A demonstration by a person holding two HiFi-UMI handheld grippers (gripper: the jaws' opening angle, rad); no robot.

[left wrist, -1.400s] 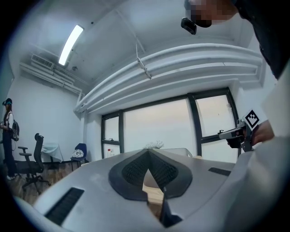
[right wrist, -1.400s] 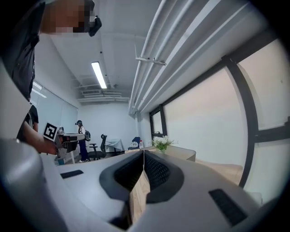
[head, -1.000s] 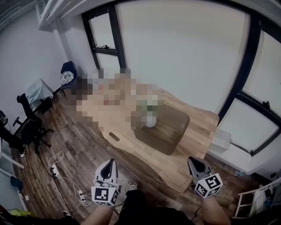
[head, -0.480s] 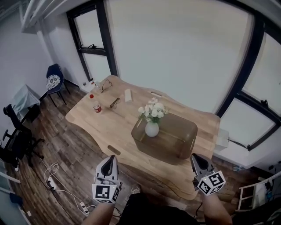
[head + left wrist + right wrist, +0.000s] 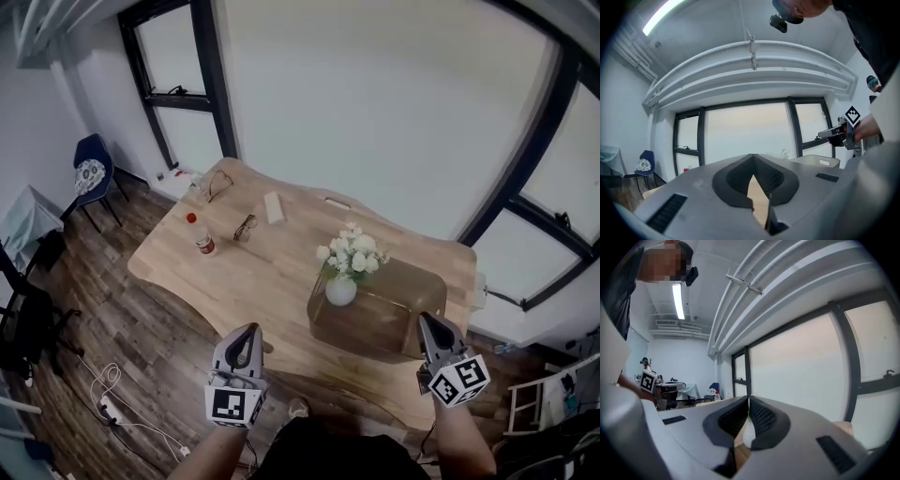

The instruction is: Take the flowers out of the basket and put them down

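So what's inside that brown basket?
A white vase of white flowers, near its left end. Nothing else shows in the basket; the vase covers the bottom beneath it.

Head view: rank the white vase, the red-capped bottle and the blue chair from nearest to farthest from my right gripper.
1. White vase, inside the basket, just up-left of the right gripper.
2. Red-capped bottle, near the left end of the table.
3. Blue chair, on the floor past the far left corner.
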